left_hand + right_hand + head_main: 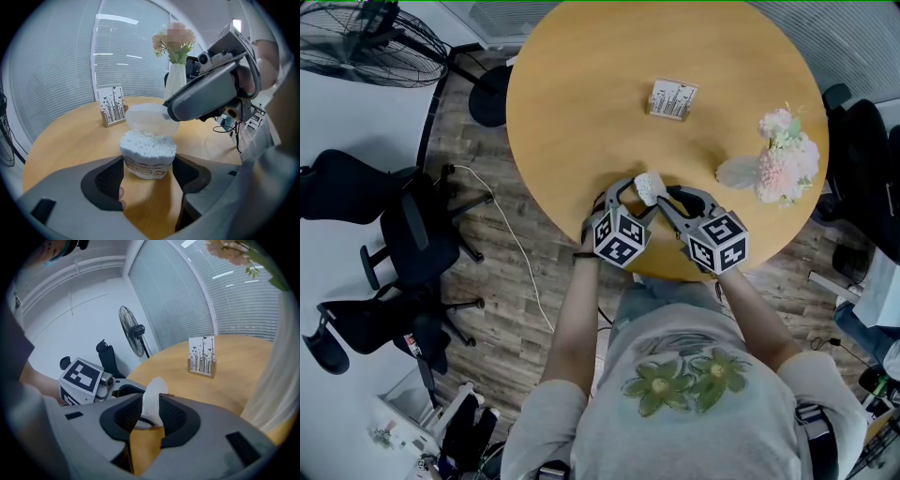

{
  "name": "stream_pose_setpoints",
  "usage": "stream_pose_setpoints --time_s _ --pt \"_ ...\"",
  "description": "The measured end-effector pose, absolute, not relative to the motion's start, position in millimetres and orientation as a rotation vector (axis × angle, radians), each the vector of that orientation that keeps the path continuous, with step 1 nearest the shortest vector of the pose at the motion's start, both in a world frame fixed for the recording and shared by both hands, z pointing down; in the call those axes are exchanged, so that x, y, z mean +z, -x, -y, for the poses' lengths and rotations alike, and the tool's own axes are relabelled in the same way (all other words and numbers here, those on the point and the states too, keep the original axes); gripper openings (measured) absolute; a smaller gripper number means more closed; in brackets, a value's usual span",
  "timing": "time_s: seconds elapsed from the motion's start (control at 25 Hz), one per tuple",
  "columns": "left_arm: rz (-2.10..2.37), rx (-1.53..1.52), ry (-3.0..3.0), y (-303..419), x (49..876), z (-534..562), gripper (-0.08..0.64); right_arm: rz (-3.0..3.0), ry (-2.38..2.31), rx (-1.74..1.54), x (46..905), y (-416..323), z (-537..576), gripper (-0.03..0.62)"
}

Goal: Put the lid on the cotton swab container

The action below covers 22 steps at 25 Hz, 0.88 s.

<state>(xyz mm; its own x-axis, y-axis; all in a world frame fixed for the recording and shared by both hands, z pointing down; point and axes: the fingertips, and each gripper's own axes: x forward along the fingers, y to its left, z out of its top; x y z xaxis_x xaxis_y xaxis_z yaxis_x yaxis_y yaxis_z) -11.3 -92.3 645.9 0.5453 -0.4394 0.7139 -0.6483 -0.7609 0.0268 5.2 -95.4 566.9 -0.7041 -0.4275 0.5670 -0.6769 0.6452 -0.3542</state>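
The cotton swab container [147,157], a small clear tub packed with white swabs, stands on the round wooden table [581,94] near its front edge. My left gripper [147,174] is shut on it, a pad against each side. The translucent lid [149,117] hangs tilted just above and behind the tub's open top. My right gripper [151,411] is shut on the lid [153,397], which shows edge-on between its pads. In the head view both grippers meet at the tub [649,187], the left gripper [630,195] on its left and the right gripper [670,199] on its right.
A small card stand [673,98] sits at mid-table. A white vase of pink flowers [783,155] stands at the table's right edge. Off the table, a floor fan [366,42] and black office chairs [412,244] are at the left.
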Motion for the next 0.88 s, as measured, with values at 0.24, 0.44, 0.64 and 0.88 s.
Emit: stream_pose_setpoints --time_s 0.24,0.44,0.64,0.88 --pt "0.904 1.037 -2.493 11.4 646.8 92.2 0.325 2.432 -0.852 0.778 567.3 -2.6 92.8 0.117" --pt "0.905 1.038 -2.493 11.4 646.8 91.7 0.325 2.435 -0.841 0.777 566.9 0.2 90.8 0.115" --pt "0.906 1.041 -2.491 11.1 647.7 92.1 0.325 2.437 -0.844 0.78 567.6 2.0 90.6 0.116" --pt "0.905 1.043 -2.49 11.0 648.9 92.2 0.325 2.44 -0.849 0.789 568.2 3.6 92.1 0.115"
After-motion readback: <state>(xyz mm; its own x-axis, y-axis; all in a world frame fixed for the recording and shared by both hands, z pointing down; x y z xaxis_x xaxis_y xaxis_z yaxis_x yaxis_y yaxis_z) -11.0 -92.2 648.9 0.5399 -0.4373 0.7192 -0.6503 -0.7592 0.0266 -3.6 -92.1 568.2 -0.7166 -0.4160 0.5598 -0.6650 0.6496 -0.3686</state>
